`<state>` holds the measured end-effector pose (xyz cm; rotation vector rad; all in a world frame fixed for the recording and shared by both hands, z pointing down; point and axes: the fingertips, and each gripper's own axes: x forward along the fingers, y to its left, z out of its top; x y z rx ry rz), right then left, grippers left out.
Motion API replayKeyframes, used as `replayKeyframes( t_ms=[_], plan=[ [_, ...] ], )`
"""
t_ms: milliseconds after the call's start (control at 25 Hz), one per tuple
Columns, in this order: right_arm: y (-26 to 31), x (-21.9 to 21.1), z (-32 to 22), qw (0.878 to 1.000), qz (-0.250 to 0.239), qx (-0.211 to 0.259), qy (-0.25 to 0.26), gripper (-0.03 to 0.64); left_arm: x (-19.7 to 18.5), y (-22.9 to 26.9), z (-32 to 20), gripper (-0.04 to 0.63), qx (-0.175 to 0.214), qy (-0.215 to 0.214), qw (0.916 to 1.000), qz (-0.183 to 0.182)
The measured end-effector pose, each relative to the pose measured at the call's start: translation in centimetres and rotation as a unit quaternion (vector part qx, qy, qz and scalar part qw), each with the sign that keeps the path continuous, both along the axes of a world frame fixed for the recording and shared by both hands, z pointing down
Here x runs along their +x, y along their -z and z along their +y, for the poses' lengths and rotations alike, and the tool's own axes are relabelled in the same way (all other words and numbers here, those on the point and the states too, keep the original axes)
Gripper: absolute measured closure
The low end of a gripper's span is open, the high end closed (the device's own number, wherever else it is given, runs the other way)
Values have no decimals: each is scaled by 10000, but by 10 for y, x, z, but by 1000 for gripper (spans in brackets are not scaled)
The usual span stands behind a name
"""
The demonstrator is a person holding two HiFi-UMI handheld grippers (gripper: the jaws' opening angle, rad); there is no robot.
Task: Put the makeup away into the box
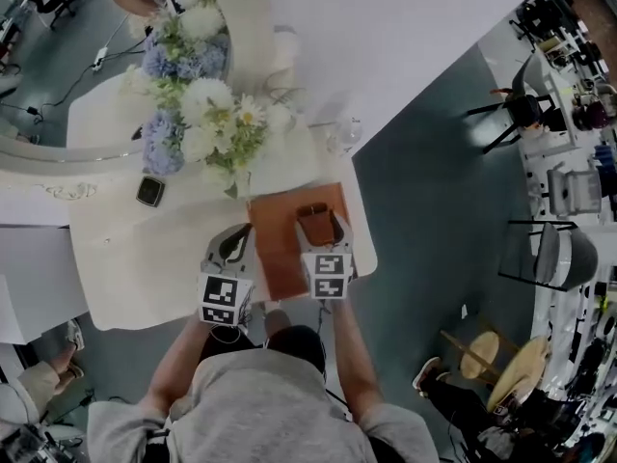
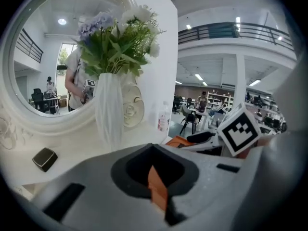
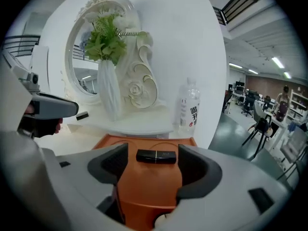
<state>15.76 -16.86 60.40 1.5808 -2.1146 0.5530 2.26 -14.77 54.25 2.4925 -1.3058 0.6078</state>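
White wall point(image 1: 386, 27) at 12 o'clock in the head view, white table point(image 1: 125, 268) at 9, grey-green floor point(image 1: 424, 220) from 2 to 5. Black chairs point(image 1: 516, 114) at 2, desks point(image 1: 533, 183) at 3, wooden stools point(image 1: 521, 372) at 4. Strip lights point(image 3: 278, 61) overhead.

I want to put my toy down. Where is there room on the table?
The white table is bare left of the orange box, between the black compact and the near edge. It is crowded around the flowers, and a black tube lies on the box.

White vase point(image 2: 109, 109) holding flowers point(image 2: 120, 37) before oval mirror point(image 2: 38, 57); clear bottle point(image 3: 189, 109) nearby on white table point(image 1: 125, 258).
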Motion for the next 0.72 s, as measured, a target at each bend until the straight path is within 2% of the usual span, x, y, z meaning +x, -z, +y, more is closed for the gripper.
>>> replayKeyframes(
  t_ms=[200,320,560,720],
  plan=[
    [-23,-2,-7,9994,38,-329,97,282,-5,-11,-4,594,-151,128,9998,-30],
    [-29,-1,-10,9991,186,-368,102,281,-8,-18,-6,595,-227,200,9995,-28],
    [-38,0,-13,9969,442,-633,171,282,-10,-19,-8,595,-228,229,9995,-54],
    [-41,1,-11,9965,449,-672,201,287,-12,-21,-6,594,-237,249,9994,-52]
  ],
)
